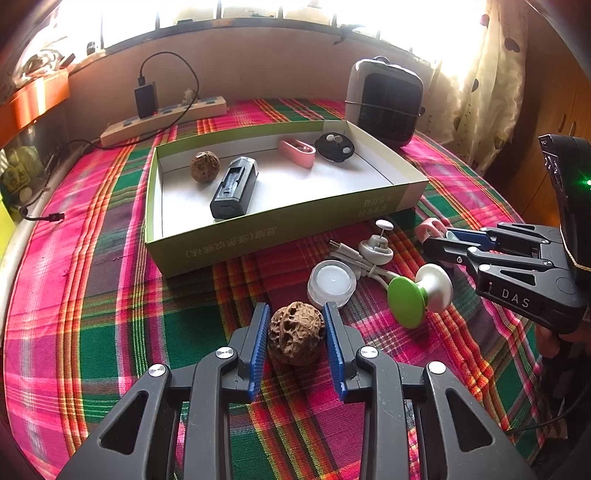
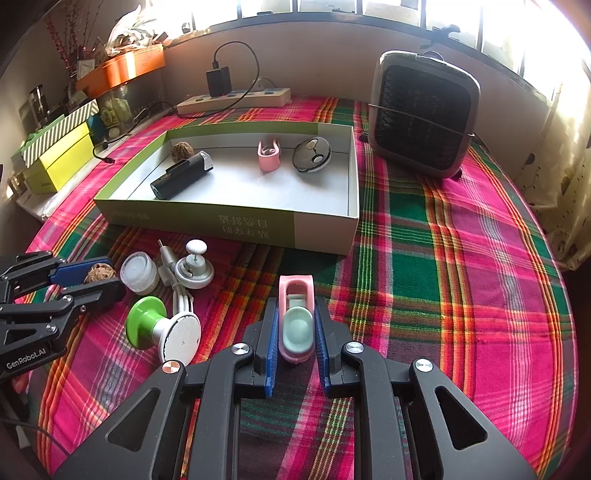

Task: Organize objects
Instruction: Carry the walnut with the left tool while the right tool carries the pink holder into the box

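The box (image 1: 288, 221) sits far on the bench and already has four things in it. The left gripper (image 1: 297, 334) fingers squeeze a walnut (image 1: 295, 332); the right gripper (image 2: 296, 332) fingers squeeze a pink case (image 2: 296, 317). A small jar (image 1: 331, 282), green knob (image 1: 406, 301) and cable (image 1: 351, 256) wait near the box.

Bright daylight pours through a window (image 2: 332, 7) above a tan wall (image 2: 332, 55). The table wears a plaid cloth (image 2: 461, 258); a curtain (image 1: 487, 85) hangs at the right, with wooden cabinets (image 1: 554, 110) beside it.
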A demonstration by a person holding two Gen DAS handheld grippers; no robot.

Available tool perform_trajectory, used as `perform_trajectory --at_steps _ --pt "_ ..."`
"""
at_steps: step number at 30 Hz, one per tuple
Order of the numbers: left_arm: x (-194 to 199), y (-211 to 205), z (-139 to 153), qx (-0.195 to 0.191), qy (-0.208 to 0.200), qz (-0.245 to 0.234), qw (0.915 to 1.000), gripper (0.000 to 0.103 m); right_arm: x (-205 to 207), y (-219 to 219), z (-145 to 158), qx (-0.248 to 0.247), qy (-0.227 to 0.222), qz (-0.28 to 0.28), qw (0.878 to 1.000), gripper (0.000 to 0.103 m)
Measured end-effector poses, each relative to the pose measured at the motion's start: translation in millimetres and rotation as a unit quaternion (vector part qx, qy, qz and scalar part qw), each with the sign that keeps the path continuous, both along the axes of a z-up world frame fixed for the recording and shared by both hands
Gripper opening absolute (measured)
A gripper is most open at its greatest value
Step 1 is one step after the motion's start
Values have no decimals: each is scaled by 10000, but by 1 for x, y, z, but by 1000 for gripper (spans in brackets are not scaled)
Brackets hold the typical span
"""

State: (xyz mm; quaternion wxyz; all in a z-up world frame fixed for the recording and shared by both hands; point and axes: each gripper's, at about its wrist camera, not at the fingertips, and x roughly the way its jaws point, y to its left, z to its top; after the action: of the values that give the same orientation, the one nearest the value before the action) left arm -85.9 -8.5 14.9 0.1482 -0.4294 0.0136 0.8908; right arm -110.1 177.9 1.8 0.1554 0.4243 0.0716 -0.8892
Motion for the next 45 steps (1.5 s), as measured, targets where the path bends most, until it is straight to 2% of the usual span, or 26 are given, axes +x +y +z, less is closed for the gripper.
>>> perform_trajectory --at_steps 9,26,35,45 --pt "2 -3 14 -69 240 12 9997 27 -2 -2 3 -85 -60 22 9999 18" --pt "-4 3 41 -90 555 -96 9984 27 -10 -9 34 -113 212 151 9996 18" --pt "-21 7 46 -55 567 -190 9982 27 -27 -15 50 -159 336 252 9990 18" --pt "-36 11 46 -60 517 -217 9984 27 -44 -16 53 -157 289 293 9990 18"
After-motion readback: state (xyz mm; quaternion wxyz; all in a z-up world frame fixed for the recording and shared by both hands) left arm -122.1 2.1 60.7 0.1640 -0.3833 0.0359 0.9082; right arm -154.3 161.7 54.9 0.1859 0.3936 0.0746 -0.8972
